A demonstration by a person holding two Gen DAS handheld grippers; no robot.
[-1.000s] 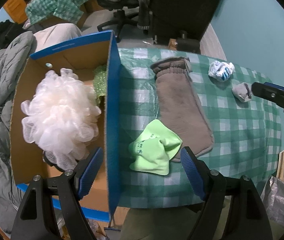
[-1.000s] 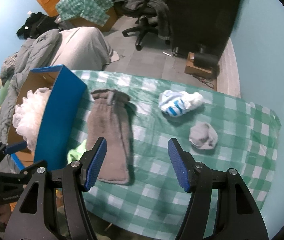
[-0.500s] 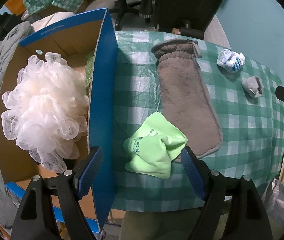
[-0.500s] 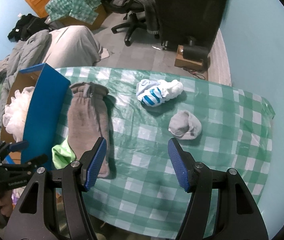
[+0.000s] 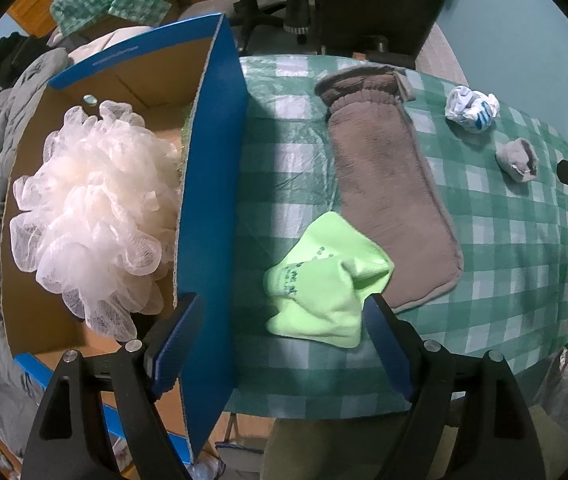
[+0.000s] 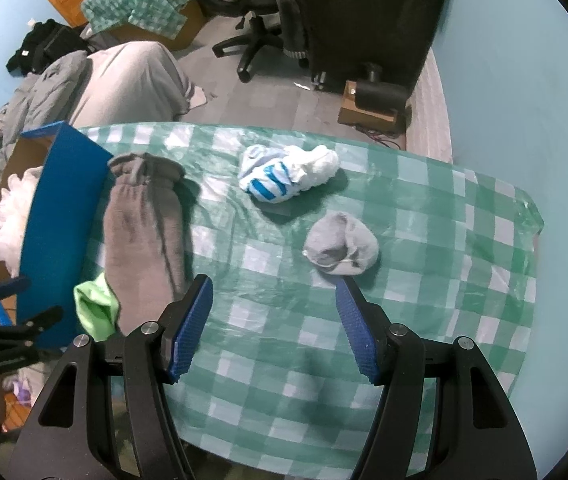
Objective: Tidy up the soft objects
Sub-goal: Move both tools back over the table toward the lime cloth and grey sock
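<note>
Left tool (image 5: 284,340): jaws spread wide, nothing between the pads, pointing straight down over the crumpled lime-green cloth (image 5: 324,284) at lower centre of the left view. Right tool (image 6: 273,320): also released and empty, hovering just below the balled grey sock (image 6: 342,246) in the right view.

Where things are: the green cloth lies on the green-checked desk (image 5: 524,272), its right corner overlapping the long brown fleece mitt (image 5: 388,200). The blue-walled cardboard box (image 5: 211,184) sits at left, already holding a white mesh bath pouf (image 5: 91,208). A blue-and-white striped sock ball (image 6: 288,174) is upper centre in the right view.

Risks, my read:
- The left tool's left finger (image 5: 175,344) sits right at the box's blue wall. On closing or descending it could snag the wall rather than the cloth.
- Because cloth and mitt overlap, a deep pinch could drag the mitt along.
- The desk cover looks like slick plastic and could bunch under the pads.

Orientation: the mitt's long axis runs top to bottom in the frame, cuff towards the top. The cloth is a bunched wad with no clear axis.
</note>
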